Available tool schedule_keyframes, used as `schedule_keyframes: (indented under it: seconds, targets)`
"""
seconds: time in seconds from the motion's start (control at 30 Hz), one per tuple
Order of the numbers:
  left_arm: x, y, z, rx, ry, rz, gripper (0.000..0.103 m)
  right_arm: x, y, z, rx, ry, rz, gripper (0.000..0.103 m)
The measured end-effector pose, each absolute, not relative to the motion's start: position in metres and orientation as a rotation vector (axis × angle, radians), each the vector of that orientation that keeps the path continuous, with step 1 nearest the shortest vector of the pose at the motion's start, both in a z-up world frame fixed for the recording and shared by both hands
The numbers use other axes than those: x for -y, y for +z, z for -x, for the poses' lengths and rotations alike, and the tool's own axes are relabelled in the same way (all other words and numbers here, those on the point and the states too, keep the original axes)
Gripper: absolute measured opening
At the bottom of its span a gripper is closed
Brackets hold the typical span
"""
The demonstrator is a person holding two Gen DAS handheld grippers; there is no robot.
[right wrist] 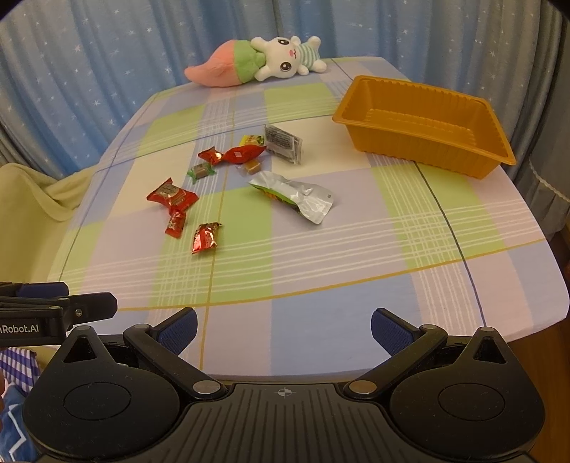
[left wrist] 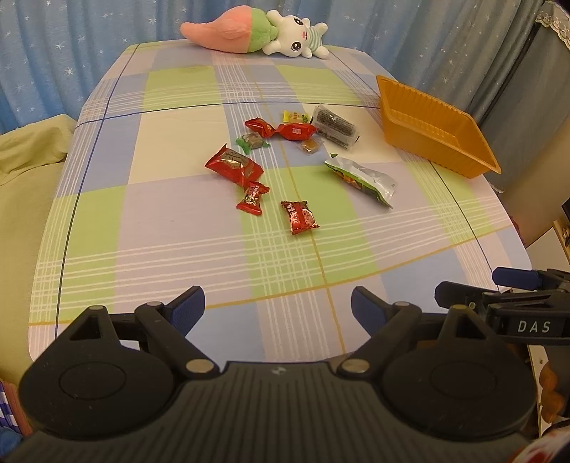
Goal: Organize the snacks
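Note:
Several wrapped snacks lie scattered mid-table: a large red pack [left wrist: 233,165] [right wrist: 172,194], a small red candy [left wrist: 252,198] [right wrist: 175,223], a red foil sweet [left wrist: 298,217] [right wrist: 204,238], a silver pouch [left wrist: 363,177] [right wrist: 297,194], a dark clear-wrapped bar [left wrist: 334,124] [right wrist: 283,142] and more small candies. An empty orange tray [left wrist: 470,142] [right wrist: 427,137] stands at the right. My left gripper [left wrist: 278,308] hovers open over the near edge, nothing between its fingers. My right gripper [right wrist: 284,329] is likewise open and empty, beside the left one.
A pink and green plush [left wrist: 228,30] [right wrist: 228,66] and a white bunny plush [left wrist: 297,34] [right wrist: 285,58] lie at the table's far edge. The checked tablecloth [left wrist: 178,231] [right wrist: 356,249] covers the table. Blue star curtains hang behind. A pale yellow cloth [left wrist: 25,171] sits left.

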State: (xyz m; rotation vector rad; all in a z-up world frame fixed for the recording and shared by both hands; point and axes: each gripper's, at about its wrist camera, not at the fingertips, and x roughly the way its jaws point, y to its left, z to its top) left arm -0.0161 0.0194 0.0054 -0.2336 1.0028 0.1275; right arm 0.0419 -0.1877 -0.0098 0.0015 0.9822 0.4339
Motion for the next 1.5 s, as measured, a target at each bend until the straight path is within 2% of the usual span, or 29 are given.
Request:
schedule_keyframes:
  seconds: [0.8,1.5]
  targets:
    - [-0.025,0.006,0.020,-0.991,0.138,0.248,0.088,0.185,-0.011,-0.042,-0.979,0.439,0.002,0.103]
    - [-0.039,0.009,0.013,-0.972,0.271,0.326,0.088,0.179,-0.012,-0.078,-0.961,0.559,0.025,0.103]
